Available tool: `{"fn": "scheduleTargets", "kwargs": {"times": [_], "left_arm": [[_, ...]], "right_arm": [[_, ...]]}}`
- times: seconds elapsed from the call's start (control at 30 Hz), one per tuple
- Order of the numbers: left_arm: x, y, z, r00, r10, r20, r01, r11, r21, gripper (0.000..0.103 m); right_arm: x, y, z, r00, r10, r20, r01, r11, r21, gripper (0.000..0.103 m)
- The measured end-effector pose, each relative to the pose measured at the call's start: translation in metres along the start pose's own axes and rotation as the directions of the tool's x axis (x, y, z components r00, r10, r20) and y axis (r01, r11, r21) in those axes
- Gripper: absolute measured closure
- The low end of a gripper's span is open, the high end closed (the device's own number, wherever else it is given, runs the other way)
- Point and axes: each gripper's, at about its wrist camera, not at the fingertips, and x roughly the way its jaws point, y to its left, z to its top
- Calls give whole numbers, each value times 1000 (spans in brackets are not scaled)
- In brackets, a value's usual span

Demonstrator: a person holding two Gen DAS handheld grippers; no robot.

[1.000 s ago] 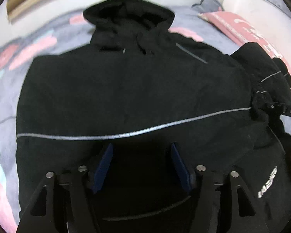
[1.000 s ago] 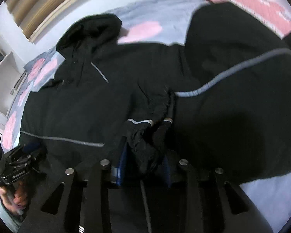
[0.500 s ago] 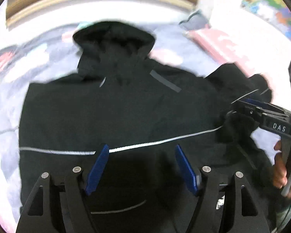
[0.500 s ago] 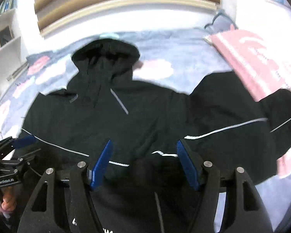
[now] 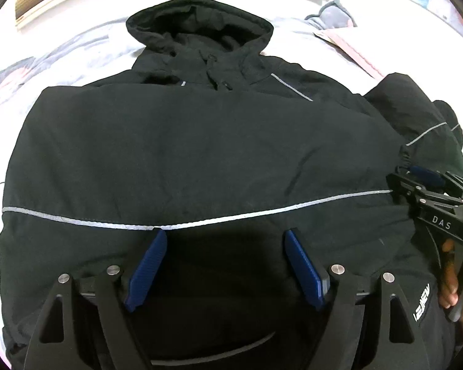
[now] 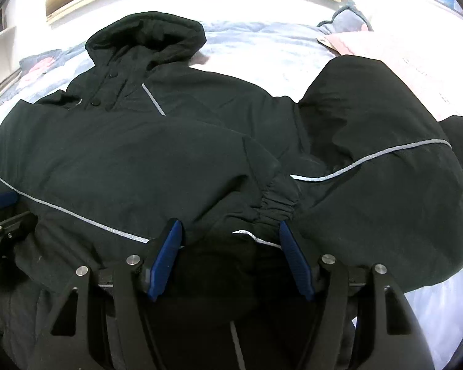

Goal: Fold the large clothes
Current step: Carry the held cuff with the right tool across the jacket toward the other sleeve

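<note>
So a second ago the right gripper [image 6: 228,231] was pinched on the black cuff [image 6: 274,203]; now its blue pads sit wide apart with nothing between them, and the cuff lies dropped on the jacket [image 5: 185,154] just past them. That sleeve is folded across the chest, its grey stripe running left to right. The left gripper [image 5: 223,240] is spread open the same as before, holding nothing, hovering over the near hem. The jacket lies flat on the bed [image 6: 262,49], hood [image 5: 197,21] pointing to the far side, long axis running near to far. The other sleeve [image 6: 385,154] sticks out to the right, toward the pink pillow [image 6: 385,46].
</note>
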Motion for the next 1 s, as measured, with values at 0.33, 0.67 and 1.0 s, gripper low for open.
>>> {"fn": "scheduleTargets", "kwargs": {"times": [0.33, 0.67, 1.0], "left_arm": [[-26, -27, 42, 998, -48, -29, 48, 999, 8, 23], [-19, -166, 109, 978, -191, -80, 202, 966, 164, 23], [30, -255, 121, 955, -226, -190, 258, 952, 165, 23]], "right_arm": [[-53, -26, 24, 992, 125, -34, -124, 991, 46, 31], [-131, -230, 67, 997, -43, 60, 16, 921, 390, 31], [-82, -397, 54, 998, -63, -26, 66, 791, 608, 16]]}}
